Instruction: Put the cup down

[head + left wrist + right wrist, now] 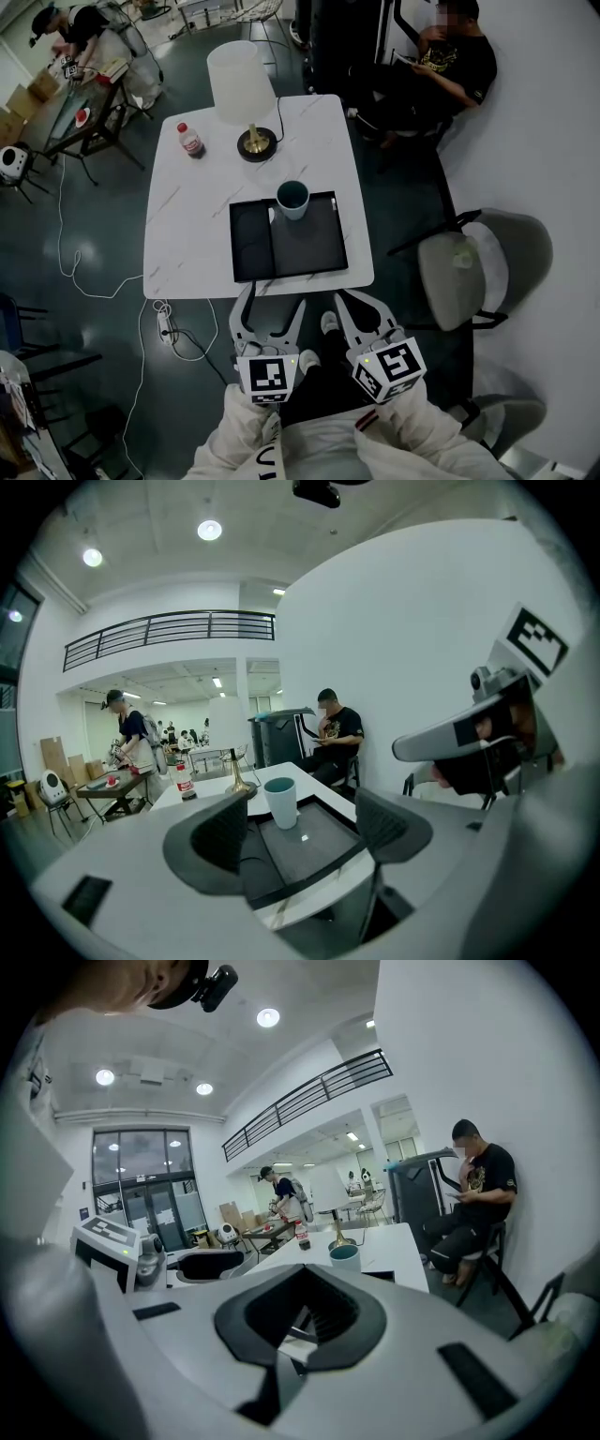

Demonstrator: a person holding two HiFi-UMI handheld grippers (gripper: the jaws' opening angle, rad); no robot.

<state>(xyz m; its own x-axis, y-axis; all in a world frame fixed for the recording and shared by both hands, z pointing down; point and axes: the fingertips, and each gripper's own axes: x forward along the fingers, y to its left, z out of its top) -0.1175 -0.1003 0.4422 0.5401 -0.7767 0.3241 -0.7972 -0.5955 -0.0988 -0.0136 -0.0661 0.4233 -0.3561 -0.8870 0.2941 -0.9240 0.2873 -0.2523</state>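
Note:
A white cup (292,199) with a teal inside stands upright at the far edge of a black tray (314,251) on the white marble table (187,234). Both grippers hover short of the table's near edge, well apart from the cup. My left gripper (272,302) is open with nothing between its fingers; in the left gripper view the cup (279,801) shows beyond the gap of the left gripper (300,832). My right gripper (359,300) looks shut and empty; in the right gripper view the right gripper (305,1274) has its tips together, with the cup (344,1257) far ahead.
A table lamp (242,89) and a small red-capped bottle (190,140) stand at the table's far end. A grey chair (478,267) is to the right of the table. A person (450,66) sits beyond it. A power strip and cable (167,326) lie on the floor at the left.

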